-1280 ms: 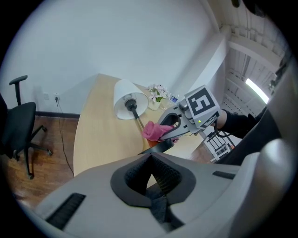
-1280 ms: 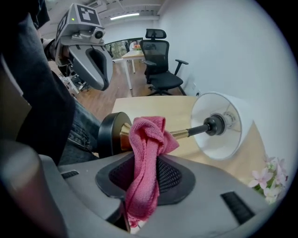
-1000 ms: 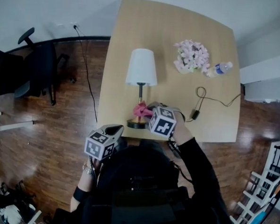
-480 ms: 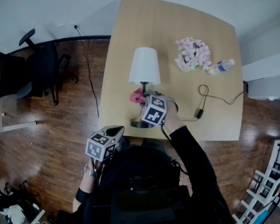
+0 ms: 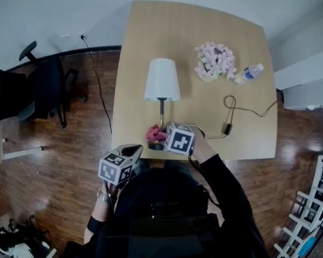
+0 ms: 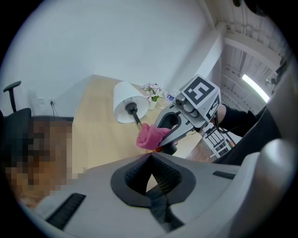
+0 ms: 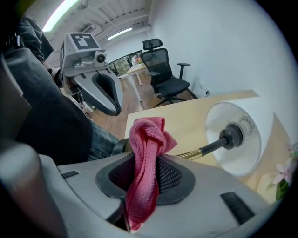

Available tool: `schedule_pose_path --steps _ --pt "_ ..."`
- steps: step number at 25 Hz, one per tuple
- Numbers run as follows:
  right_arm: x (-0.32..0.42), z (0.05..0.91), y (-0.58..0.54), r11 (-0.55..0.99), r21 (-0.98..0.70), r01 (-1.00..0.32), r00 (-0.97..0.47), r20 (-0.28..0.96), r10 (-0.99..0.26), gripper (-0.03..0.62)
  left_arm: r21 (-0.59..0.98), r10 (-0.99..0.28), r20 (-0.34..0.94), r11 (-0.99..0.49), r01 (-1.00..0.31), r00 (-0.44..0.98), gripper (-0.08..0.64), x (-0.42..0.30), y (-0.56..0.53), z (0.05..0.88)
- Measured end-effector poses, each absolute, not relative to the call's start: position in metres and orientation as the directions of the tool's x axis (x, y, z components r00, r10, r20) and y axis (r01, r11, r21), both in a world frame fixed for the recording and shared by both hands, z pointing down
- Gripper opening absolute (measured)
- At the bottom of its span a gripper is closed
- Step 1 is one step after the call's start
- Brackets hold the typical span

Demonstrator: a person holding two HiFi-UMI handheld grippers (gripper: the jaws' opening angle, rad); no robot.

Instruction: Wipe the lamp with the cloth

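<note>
A lamp with a white shade (image 5: 163, 79) and a thin brass stem (image 5: 161, 110) stands on the wooden table (image 5: 157, 27) near its front edge. My right gripper (image 5: 161, 137) is shut on a pink cloth (image 5: 155, 134) and holds it low against the stem, just above the dark base. In the right gripper view the cloth (image 7: 146, 139) sticks up from between the jaws, with the stem (image 7: 205, 148) and shade (image 7: 237, 135) beyond. My left gripper (image 5: 133, 149) hangs shut and empty off the table's front edge; its view shows the cloth (image 6: 150, 136) and shade (image 6: 129, 108).
A bunch of pale pink flowers (image 5: 214, 61) and a water bottle (image 5: 248, 73) lie at the table's back right. The lamp's cable with its switch (image 5: 227, 127) runs along the right side. A black office chair (image 5: 41, 85) stands on the wood floor to the left.
My right gripper carried the cloth up the lamp stem toward the shade, then back down to just above the base. The left gripper stayed where it was.
</note>
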State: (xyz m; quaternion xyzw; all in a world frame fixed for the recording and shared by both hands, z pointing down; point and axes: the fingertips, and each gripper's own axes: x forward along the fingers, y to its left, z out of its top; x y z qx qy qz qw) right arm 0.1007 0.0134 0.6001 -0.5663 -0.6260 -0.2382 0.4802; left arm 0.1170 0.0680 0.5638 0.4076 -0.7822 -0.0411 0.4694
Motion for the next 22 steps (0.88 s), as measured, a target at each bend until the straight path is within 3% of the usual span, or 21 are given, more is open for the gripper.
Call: schedule_pose_path --steps 5,9,18,19,22 --pt "0.111 0.562 0.006 0.266 -0.243 0.933 0.06 0.833 0.55 0.118 0.429 -0.674 0.703 0.656 -0.62 -0.227 0.005 0.104 0.06 0.559" --pt "0.11 0.536 -0.017 0.385 -0.215 0.897 -0.061 0.805 0.59 0.118 0.408 -0.666 0.712 0.649 -0.642 -0.222 0.005 0.082 0.046 0.56" --pt "0.087 0.553 -0.101 0.787 -0.183 0.589 -0.385 0.793 0.472 0.118 0.289 -0.547 0.787 0.734 -0.614 -0.283 0.006 0.01 0.016 0.596" --pt "0.087 0.556 -0.106 0.802 -0.188 0.567 -0.393 0.794 0.464 0.118 0.293 -0.548 0.786 0.739 -0.607 -0.287 0.024 0.004 0.01 0.599" --pt "0.088 0.565 -0.111 0.817 -0.207 0.538 -0.393 0.796 0.461 0.118 0.314 -0.55 0.785 0.75 -0.582 -0.286 0.2 -0.01 -0.006 0.608"
